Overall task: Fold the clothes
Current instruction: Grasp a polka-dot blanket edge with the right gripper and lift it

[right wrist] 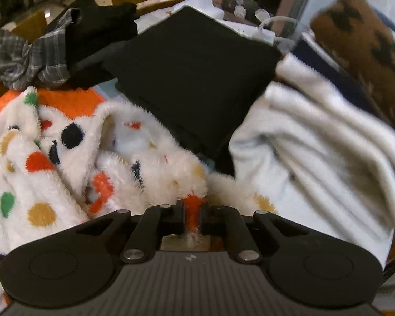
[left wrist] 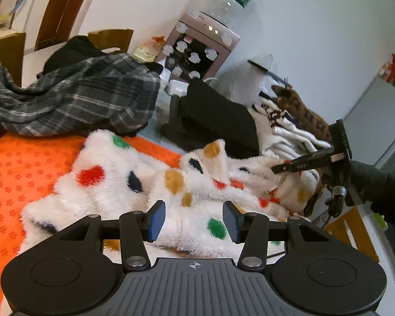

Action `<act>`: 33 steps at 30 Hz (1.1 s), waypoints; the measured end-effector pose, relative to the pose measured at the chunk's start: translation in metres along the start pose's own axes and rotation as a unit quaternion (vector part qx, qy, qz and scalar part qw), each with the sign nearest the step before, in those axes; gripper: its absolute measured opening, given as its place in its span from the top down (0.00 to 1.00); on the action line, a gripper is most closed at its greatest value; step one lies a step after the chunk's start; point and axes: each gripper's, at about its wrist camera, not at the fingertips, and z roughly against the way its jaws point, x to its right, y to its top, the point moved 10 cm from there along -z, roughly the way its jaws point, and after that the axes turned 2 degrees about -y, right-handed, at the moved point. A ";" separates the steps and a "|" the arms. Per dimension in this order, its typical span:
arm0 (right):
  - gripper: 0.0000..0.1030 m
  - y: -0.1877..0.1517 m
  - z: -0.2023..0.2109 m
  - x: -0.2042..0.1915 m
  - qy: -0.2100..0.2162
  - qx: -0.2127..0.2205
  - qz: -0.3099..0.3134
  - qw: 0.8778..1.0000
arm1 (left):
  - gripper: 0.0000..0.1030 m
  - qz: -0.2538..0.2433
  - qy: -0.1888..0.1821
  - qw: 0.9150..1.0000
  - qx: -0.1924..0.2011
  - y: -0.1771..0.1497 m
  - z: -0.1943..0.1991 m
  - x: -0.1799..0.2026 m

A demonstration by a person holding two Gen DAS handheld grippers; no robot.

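- Item in hand: a fluffy white spotted garment (left wrist: pixel 155 184) lies crumpled across the centre of the left wrist view, on an orange cloth (left wrist: pixel 21 173) that covers the work surface at left. In the right wrist view the same garment (right wrist: pixel 65 163) fills the lower left.
- Left gripper (left wrist: pixel 194 221): fingers apart, blue pads (left wrist: pixel 157 220) facing each other with the garment visible between and beyond them. Nothing is gripped; whether the pads touch the pile cannot be told.
- Right gripper (right wrist: pixel 192 217): fingers drawn together on an edge of the garment, with white and orange fluff pinched between them at bottom centre. In the left wrist view this gripper (left wrist: pixel 276 169) shows at right, reaching onto the garment's far side.
- Done, by appearance: a black folded piece (right wrist: pixel 197 79) sits flat at upper centre of the right wrist view. A stack of white folded cloth (right wrist: pixel 316 144) lies to its right, with a brown patterned item (right wrist: pixel 360 42) at upper right.
- Left to do, by appearance: the spotted garment is bunched with no clean fold yet. A grey plaid garment (left wrist: pixel 73 97) at upper left lies in a loose heap, with dark cloth (left wrist: pixel 73 50) behind it.
- Judgement: the task is partly complete; the present garment is at an early stage, with one edge secured.
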 end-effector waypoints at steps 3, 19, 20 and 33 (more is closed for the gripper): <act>0.91 0.026 0.032 0.004 -0.034 0.057 0.009 0.998 | 0.51 0.009 -0.004 1.000 0.004 -0.001 0.005 -0.002; 0.91 0.027 0.271 -0.137 -0.130 0.285 0.149 0.938 | 0.50 -0.028 -0.062 0.998 0.008 0.003 0.014 0.029; 0.90 0.009 0.269 -0.151 -0.120 0.277 0.153 0.941 | 0.49 -0.029 -0.064 0.998 0.006 0.001 0.015 0.029; 0.62 -0.173 0.207 -0.246 0.034 0.145 0.091 0.985 | 0.34 -0.019 -0.074 0.997 -0.031 -0.002 -0.003 0.029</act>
